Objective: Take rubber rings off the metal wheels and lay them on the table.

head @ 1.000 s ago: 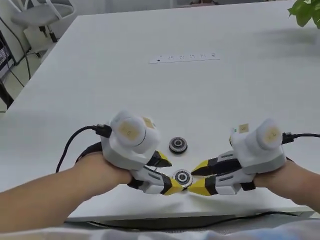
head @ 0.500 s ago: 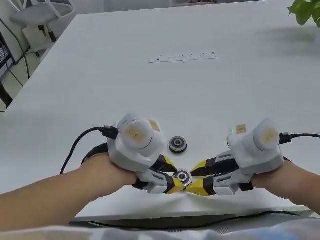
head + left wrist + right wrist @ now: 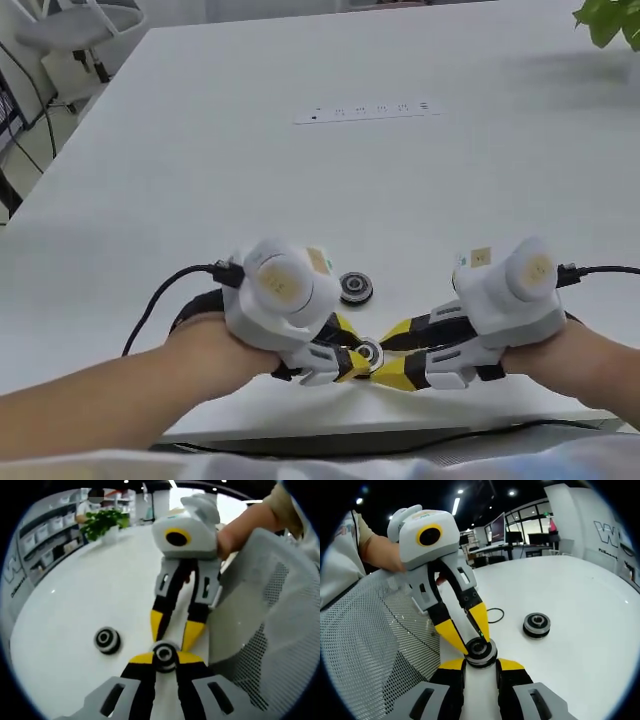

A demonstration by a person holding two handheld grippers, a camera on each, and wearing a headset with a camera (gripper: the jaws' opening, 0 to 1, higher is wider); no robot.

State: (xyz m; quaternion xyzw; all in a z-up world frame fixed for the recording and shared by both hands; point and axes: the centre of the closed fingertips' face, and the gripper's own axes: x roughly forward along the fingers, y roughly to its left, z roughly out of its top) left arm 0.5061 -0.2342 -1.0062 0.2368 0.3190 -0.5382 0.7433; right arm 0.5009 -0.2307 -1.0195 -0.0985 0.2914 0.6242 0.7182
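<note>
Left gripper (image 3: 350, 364) closer; held wheel (image 3: 366, 352), spare wheel (image 3: 355, 288), ring (image 3: 494, 615) beside

White bench (image 3: 400, 190); left hand-held gripper (image 3: 350, 365) and right hand-held gripper (image 3: 388, 365), white-bodied with black-and-yellow jaws; near wheel (image 3: 366, 352) and far wheel (image 3: 354, 288), black and silver; green plant (image 3: 608, 20).

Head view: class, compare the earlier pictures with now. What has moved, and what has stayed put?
The left gripper has slid right, toward the right gripper, and its jaws have drawn in around the held wheel. The right gripper has hardly moved and keeps its grip on that wheel. The second wheel and the socket strip lie where they were.
</note>
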